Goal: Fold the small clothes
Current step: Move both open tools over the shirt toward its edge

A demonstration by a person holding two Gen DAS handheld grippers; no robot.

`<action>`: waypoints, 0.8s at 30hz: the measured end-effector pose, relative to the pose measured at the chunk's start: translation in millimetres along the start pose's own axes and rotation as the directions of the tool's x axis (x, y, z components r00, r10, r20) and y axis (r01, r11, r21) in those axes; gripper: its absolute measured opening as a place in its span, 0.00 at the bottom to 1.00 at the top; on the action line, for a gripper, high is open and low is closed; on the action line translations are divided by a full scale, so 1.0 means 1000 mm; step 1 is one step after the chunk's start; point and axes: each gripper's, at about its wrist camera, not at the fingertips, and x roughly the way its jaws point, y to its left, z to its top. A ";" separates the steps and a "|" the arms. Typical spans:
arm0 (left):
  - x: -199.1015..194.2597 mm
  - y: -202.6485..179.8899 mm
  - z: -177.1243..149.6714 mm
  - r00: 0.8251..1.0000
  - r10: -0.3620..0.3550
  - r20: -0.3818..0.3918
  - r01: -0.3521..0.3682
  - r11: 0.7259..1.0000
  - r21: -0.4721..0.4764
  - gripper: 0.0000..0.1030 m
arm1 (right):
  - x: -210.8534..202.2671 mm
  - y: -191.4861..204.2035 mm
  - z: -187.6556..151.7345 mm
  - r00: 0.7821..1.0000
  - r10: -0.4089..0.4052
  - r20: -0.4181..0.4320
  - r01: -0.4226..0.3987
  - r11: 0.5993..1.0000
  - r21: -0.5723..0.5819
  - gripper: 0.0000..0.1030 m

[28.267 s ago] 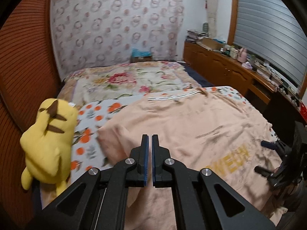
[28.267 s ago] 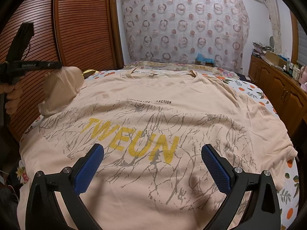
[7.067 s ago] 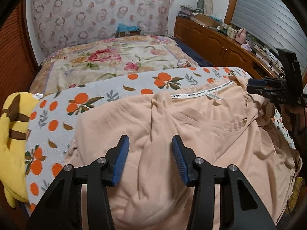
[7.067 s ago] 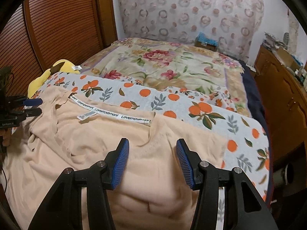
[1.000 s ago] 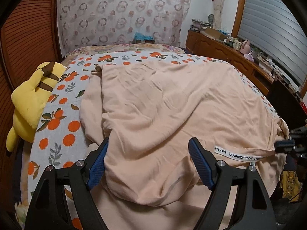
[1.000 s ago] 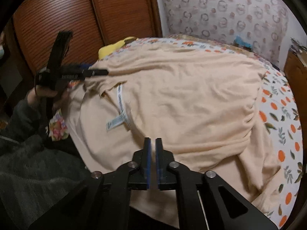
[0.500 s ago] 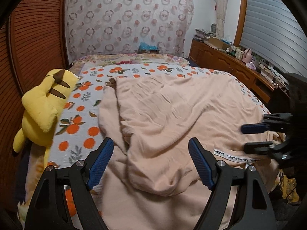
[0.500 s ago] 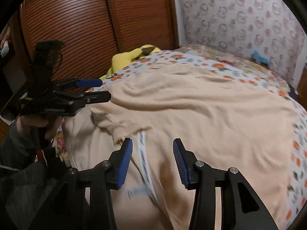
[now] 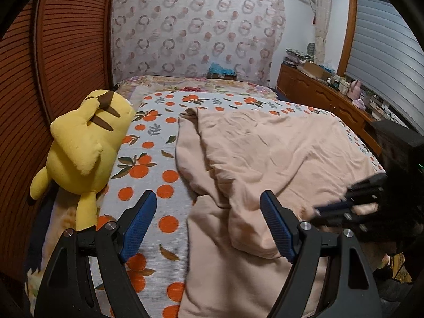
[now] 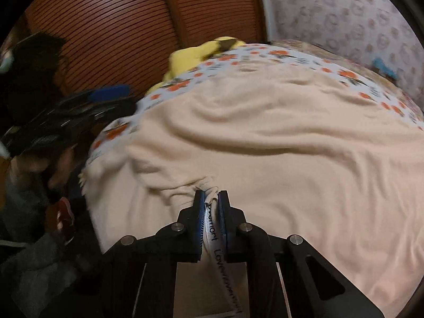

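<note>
Yellow plush toy (image 9: 84, 143) on orange-print bedspread (image 9: 148, 159), wooden dresser (image 9: 326, 98), patterned curtain (image 9: 196, 34), slatted wardrobe doors (image 9: 61, 61)

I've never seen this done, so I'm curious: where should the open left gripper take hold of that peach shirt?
Probably the rumpled left edge of the shirt, approached from the orange-print sheet side: the edge lies free there. The left gripper hangs open; the right gripper is closing on the taped neckline.

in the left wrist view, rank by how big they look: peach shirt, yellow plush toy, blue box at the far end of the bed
1. peach shirt, covering much of the bed
2. yellow plush toy
3. blue box, tiny here, but it sits farthest from the camera, so its true size against the toy is unsure
</note>
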 end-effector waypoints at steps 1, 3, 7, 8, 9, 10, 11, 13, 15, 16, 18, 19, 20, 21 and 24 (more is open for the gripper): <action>0.001 0.001 0.000 1.000 0.001 0.000 -0.001 1.000 -0.004 0.79 | -0.003 0.006 -0.001 1.000 0.031 0.007 -0.030 0.999 -0.016 0.09; 0.002 0.004 -0.001 1.000 0.003 0.001 -0.003 1.000 -0.011 0.79 | -0.009 0.017 -0.002 0.997 0.071 0.017 -0.070 0.997 -0.032 0.09; 0.000 0.004 0.001 1.000 0.006 0.006 -0.006 1.000 -0.013 0.79 | -0.017 0.039 -0.004 0.993 0.119 0.023 -0.117 0.991 -0.064 0.09; -0.001 0.003 0.001 1.000 0.006 0.008 -0.006 1.000 -0.011 0.79 | -0.017 0.043 -0.005 0.992 0.122 0.018 -0.121 0.990 -0.069 0.09; -0.002 0.002 0.002 1.000 0.007 0.010 -0.007 1.000 -0.008 0.79 | -0.018 0.047 -0.007 0.993 0.118 0.016 -0.117 0.990 -0.074 0.09; -0.002 0.002 0.003 1.000 0.007 0.011 -0.007 1.000 -0.006 0.79 | -0.018 0.049 -0.008 0.993 0.115 0.013 -0.114 0.991 -0.076 0.09; -0.002 0.002 0.003 1.000 0.007 0.011 -0.007 1.000 -0.003 0.79 | -0.019 0.050 -0.009 0.993 0.115 0.010 -0.114 0.990 -0.078 0.09; -0.002 0.000 0.005 1.000 0.007 0.013 -0.007 1.000 0.003 0.79 | -0.021 0.048 -0.012 0.994 0.106 0.006 -0.105 0.991 -0.084 0.09; -0.001 -0.003 0.007 1.000 0.009 0.011 -0.010 1.000 0.015 0.79 | -0.021 0.042 -0.013 0.998 0.069 0.001 -0.069 0.995 -0.076 0.18; -0.001 -0.005 0.008 1.000 0.010 0.011 -0.011 1.000 0.023 0.79 | -0.022 0.037 -0.013 0.999 0.054 0.005 -0.054 0.996 -0.069 0.27; 0.000 -0.009 0.013 1.000 0.014 0.015 -0.015 0.999 0.045 0.79 | -0.031 0.030 -0.013 0.999 0.042 0.022 -0.041 0.998 -0.052 0.29; 0.001 -0.011 0.015 1.000 0.015 0.017 -0.016 0.999 0.051 0.79 | -0.036 0.024 -0.012 0.999 0.031 0.036 -0.029 0.999 -0.042 0.35; 0.003 -0.013 0.018 1.000 0.014 0.019 -0.015 0.998 0.058 0.79 | -0.042 0.018 -0.011 0.999 0.012 0.049 -0.010 0.999 -0.033 0.44; 0.005 -0.015 0.022 1.000 0.010 0.020 -0.012 0.998 0.067 0.79 | -0.049 0.013 -0.010 0.998 -0.007 0.064 0.009 1.000 -0.023 0.46; 0.013 -0.019 0.031 1.000 -0.005 0.015 0.003 0.996 0.087 0.79 | -0.067 -0.009 -0.004 0.992 -0.070 0.102 0.070 0.998 0.010 0.56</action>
